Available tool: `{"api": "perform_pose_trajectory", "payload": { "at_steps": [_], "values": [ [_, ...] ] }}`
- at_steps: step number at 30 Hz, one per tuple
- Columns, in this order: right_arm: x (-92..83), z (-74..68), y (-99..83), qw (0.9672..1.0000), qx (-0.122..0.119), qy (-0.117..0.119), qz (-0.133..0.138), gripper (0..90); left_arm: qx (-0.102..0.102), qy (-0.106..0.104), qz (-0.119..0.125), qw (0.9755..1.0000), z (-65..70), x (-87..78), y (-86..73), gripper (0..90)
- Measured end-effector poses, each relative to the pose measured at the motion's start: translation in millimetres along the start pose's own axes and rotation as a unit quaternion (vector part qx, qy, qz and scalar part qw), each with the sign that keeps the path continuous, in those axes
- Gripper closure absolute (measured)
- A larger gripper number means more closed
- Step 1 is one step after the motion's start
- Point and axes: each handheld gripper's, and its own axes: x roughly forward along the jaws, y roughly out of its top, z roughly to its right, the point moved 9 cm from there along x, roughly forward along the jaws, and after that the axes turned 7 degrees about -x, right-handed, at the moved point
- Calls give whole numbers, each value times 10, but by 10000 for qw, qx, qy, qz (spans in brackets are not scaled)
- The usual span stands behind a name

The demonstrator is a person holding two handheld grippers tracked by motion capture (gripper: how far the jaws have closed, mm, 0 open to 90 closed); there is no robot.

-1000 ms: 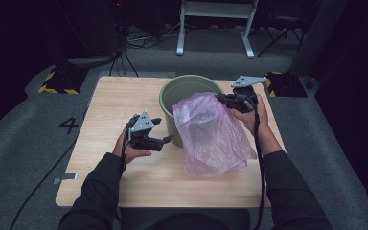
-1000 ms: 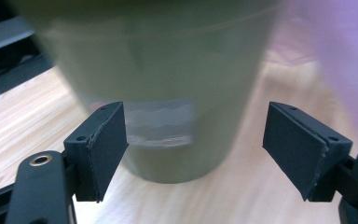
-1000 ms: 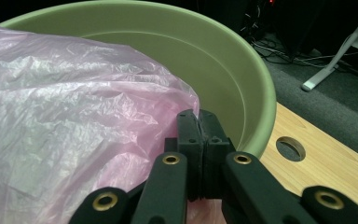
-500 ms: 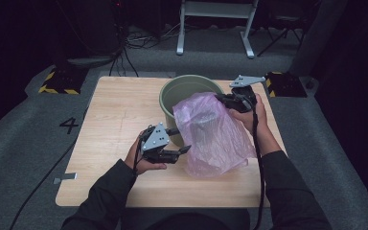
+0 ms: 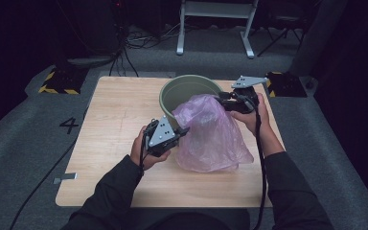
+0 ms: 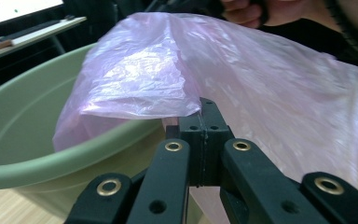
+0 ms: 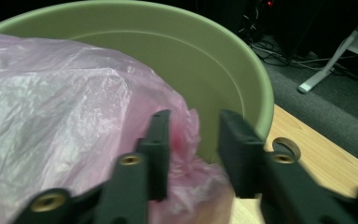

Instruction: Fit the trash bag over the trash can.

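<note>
Your left tongs point(image 6: 204, 122): clamped on pink bag point(image 5: 215, 136) edge | your right tongs point(image 7: 193, 140): just opening, bag bunched between jaws | bag: draped over green tub point(image 5: 172, 93) rim, near surface's far edge

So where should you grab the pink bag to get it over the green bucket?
Probably by its open top edge, from the sides. The pink bag leans limp against the green bucket, so only the thin, folded edge gives the jaws something to pinch. The left hand-held gripper is shut on that edge, on the near side. The right hand-held gripper, its jaws just opening, sits at the far side.
</note>
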Motion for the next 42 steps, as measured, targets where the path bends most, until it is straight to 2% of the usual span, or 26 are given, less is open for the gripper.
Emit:
{"api": "perform_pose_trajectory", "payload": {
  "at_steps": [2,3,6,7,9,10,11,12,13,15,19,20,21,22,27,28,31,36,38,41,42],
  "values": [
    [-39,-14,0,9999,14,96,72,503,-37,51,32,10000,-21,-13,20,900],
    [-67,-21,-5,9999,-19,117,89,451,-164,57,61,9998,-54,-49,54,900],
    [-174,-58,-7,9996,-158,151,205,366,-255,197,67,9995,-110,-87,90,900],
    [-174,-58,-7,9996,-158,151,205,366,-255,197,67,9995,-110,-87,90,900],
    [-307,-89,0,9990,-288,85,320,339,-321,295,30,9990,-161,-102,96,900],
    [-351,-84,2,9989,-326,-20,338,327,-458,334,15,9984,-208,-115,95,900],
    [-397,-80,4,9986,-361,-83,367,324,-458,334,15,9984,-208,-115,95,900],
    [-397,-80,4,9986,-361,-83,367,324,-516,361,-8,9980,-235,-124,94,900],
    [-501,-95,15,9979,-399,-73,512,321,-620,423,-31,9972,-285,-134,97,900],
    [-619,-153,21,9966,-455,38,693,313,-682,503,-57,9964,-327,-146,101,900],
    [-831,-403,-9,9917,-793,338,957,300,-754,596,-96,9953,-389,-150,110,900],
    [-831,-403,-9,9917,-793,338,957,300,-754,596,-96,9953,-389,-150,110,900],
    [-865,-480,-31,9895,-941,472,990,293,-768,607,-107,9951,-396,-148,108,900],
    [-920,-615,-89,9854,-1202,626,1035,281,-783,656,-150,9947,-396,-143,93,900],
    [-1051,-930,-249,9774,-1444,979,1190,249,-760,710,-136,9945,-406,-163,97,900],
    [-1062,-1006,-287,9753,-1501,1060,1227,246,-784,687,-130,9945,-402,-160,95,900],
    [-1045,-1191,-412,9725,-1604,1185,1204,235,-756,697,-150,9946,-408,-154,84,900],
    [-941,-1364,-594,9731,-1711,1136,1045,191,-781,683,-167,9945,-413,-150,66,900],
    [-918,-1391,-628,9732,-1742,1106,1018,184,-777,687,-183,9944,-418,-147,62,900],
    [-857,-1460,-720,9731,-1824,1023,964,179,-806,672,-191,9943,-422,-138,55,900],
    [-820,-1480,-757,9739,-1854,902,954,193,-810,676,-190,9942,-426,-140,54,900]
  ]
}}
